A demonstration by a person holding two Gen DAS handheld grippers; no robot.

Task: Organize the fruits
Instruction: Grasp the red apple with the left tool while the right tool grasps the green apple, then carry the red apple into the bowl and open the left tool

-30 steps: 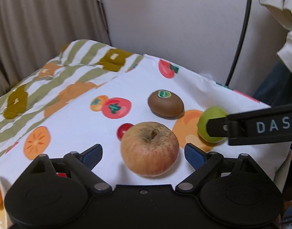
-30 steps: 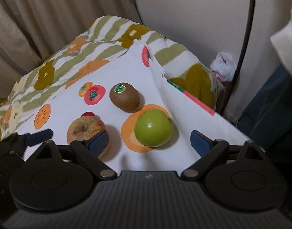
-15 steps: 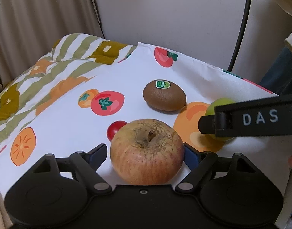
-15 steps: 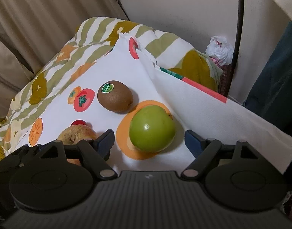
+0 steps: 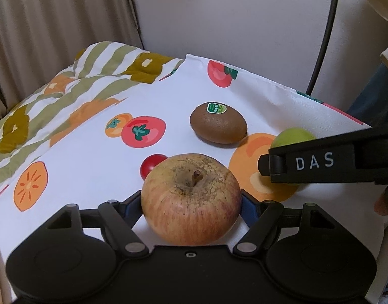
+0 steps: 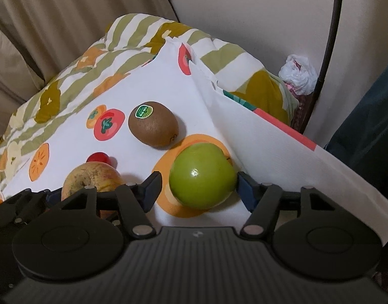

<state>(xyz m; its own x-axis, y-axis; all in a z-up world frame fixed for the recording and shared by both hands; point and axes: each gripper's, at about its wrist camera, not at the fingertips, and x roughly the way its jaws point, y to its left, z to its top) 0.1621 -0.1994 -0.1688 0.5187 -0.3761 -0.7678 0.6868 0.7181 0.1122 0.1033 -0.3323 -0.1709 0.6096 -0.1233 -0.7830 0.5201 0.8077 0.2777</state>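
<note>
A russet red apple [image 5: 190, 198] sits on the fruit-print cloth [image 5: 97, 157]. My left gripper [image 5: 190, 204] is shut on it, both pads touching its sides. A green apple [image 6: 203, 176] sits on an orange print; my right gripper [image 6: 197, 186] straddles it, the right pad touching, the left pad a small gap away. A brown kiwi [image 5: 218, 122] with a green sticker lies behind, and a small red cherry tomato [image 5: 152, 166] lies behind the red apple. The right gripper's finger [image 5: 320, 163] hides most of the green apple [image 5: 291, 136] in the left wrist view.
The cloth covers a cushioned surface with a striped quilt [image 6: 133, 40] behind. The cloth's right edge [image 6: 295, 136] drops off close to the green apple. A wall, curtain [image 5: 54, 25] and a black cable [image 6: 328, 33] stand behind. A white plastic bag [image 6: 298, 74] lies beyond the edge.
Both grippers moved forward around their apples and narrowed. The left one closed onto the red apple; the right one closed most of the way around the green apple.
</note>
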